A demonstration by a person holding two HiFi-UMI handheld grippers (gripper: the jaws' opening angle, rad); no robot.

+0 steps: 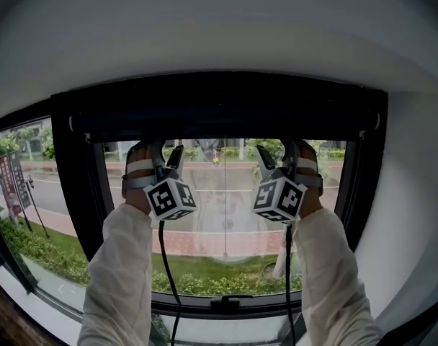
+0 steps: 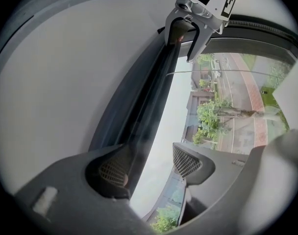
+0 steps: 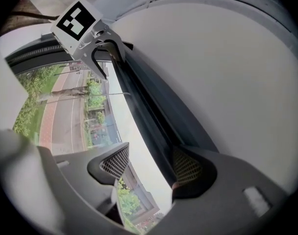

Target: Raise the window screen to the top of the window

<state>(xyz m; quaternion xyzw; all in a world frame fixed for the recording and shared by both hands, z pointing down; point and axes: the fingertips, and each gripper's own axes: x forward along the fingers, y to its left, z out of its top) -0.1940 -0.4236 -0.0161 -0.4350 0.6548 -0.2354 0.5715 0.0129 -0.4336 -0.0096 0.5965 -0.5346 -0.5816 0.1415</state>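
The screen's dark bar [image 1: 226, 130] sits near the top of the window [image 1: 226, 215], in the upper middle of the frame. My left gripper [image 1: 166, 154] and right gripper [image 1: 275, 154] have their jaws apart, and the bar rests against one jaw of each. I think only a small push up is left.

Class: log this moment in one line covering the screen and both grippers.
window screen: raised near top | left gripper: open, at its bottom rail | right gripper: open, at the rail
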